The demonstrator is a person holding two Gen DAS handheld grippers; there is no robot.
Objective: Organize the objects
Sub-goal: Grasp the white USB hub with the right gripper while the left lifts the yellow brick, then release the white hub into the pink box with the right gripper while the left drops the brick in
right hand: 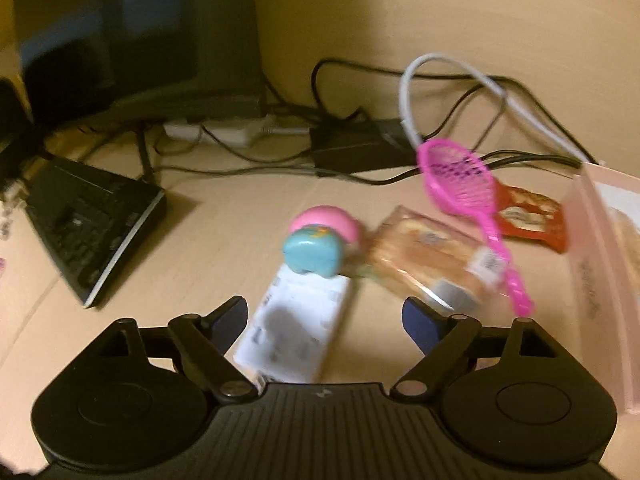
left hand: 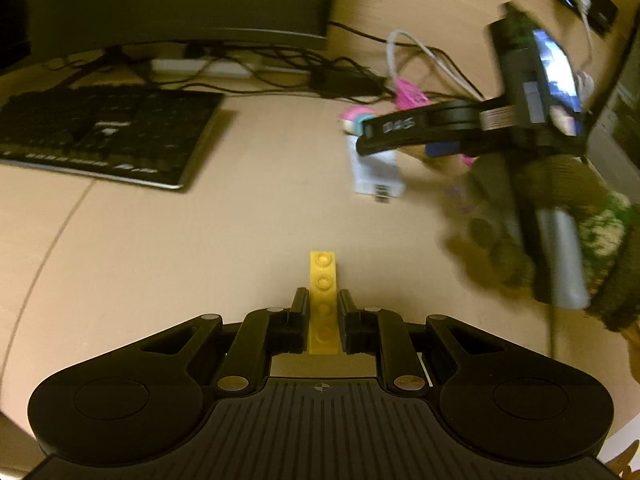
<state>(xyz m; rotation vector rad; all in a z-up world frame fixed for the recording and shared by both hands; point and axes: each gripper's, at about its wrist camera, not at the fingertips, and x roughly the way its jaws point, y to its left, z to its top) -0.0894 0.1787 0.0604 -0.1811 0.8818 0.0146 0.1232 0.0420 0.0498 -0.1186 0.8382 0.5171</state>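
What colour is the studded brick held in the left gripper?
Yellow: the brick shows best in the left wrist view.

1. Ahead of the left gripper (left hand: 323, 320), the desk (left hand: 240, 220) lies bare up to the keyboard (left hand: 100, 136) at far left.
2. To its right, the right gripper (left hand: 400, 136) and a gloved hand (left hand: 540, 220) block the way.
3. Before the right gripper, a white box (right hand: 296, 320) lies between the spread jaws (blurred); a toy (right hand: 316, 240), packet (right hand: 428, 260) and pink racket (right hand: 464, 188) crowd beyond.
4. A pink bin (right hand: 600, 280) walls the right edge.
5. Cables (right hand: 360, 160) clutter the back.
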